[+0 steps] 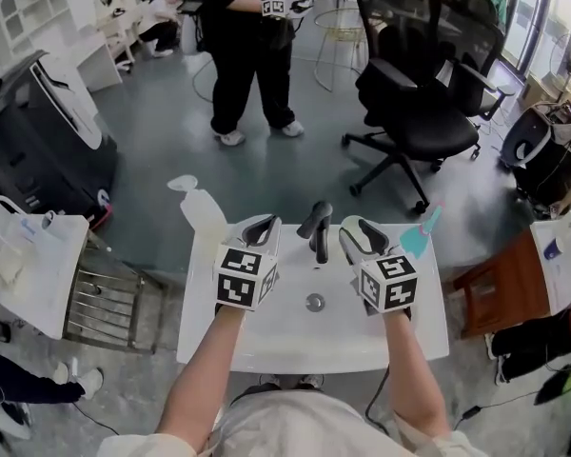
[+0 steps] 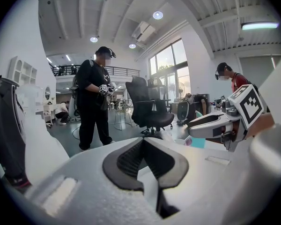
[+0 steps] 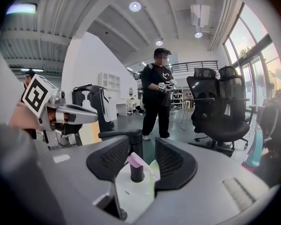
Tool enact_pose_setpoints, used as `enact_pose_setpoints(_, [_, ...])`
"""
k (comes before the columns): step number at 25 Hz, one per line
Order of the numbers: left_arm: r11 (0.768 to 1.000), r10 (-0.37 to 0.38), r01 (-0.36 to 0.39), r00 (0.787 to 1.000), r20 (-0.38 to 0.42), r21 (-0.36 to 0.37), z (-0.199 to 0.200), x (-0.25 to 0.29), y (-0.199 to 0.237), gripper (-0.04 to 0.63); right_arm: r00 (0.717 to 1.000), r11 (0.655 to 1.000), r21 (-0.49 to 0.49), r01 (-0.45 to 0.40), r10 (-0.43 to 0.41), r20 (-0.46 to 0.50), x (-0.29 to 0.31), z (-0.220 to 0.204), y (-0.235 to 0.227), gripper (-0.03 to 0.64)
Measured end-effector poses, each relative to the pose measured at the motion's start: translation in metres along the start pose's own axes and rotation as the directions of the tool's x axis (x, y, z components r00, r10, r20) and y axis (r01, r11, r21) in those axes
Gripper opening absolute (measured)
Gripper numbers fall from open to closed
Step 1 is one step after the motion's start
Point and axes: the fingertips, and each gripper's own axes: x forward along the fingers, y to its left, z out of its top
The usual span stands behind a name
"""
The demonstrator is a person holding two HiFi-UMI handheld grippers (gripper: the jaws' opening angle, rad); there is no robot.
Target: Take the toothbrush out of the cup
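Grip: right gripper (image 3: 141, 146) jaws narrowed onto toothbrush (image 3: 136, 161), which looks pinched to me
Axis: slanted, head up-left toward faucet (image 3: 114, 135)
Left gripper (image 2: 144, 142): closed, empty, farther off
Cup (image 1: 419, 239): teal, I think, at the sink's (image 1: 266, 336) far right corner

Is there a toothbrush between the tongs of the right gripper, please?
Yes, a toothbrush with a pink head and pale green handle sits between the right gripper's tongs.
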Motion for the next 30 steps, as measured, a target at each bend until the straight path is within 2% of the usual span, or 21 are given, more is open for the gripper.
enact_pose_setpoints(10, [1.000,-0.024,0.024,1.000,-0.002,-0.001,-0.007,0.000,0.001,0.005,0.999,0.999,-0.031,0.027,-0.028,-0.046,0.004,-0.021,0.001,0.187])
enact_pose_setpoints(22, [1.000,-0.016,0.016,1.000,-0.017,-0.005,-0.017,-0.003,0.013,0.005,0.992,0.998,-0.051,0.036,-0.042,-0.120,0.017,-0.055,0.003,0.187])
enact_pose_setpoints(30, [1.000,0.000,-0.001,1.000,-0.030,-0.013,-0.024,-0.003,0.024,0.005,0.988,0.993,-0.104,0.057,-0.071,-0.136,0.032,-0.063,-0.004,0.149])
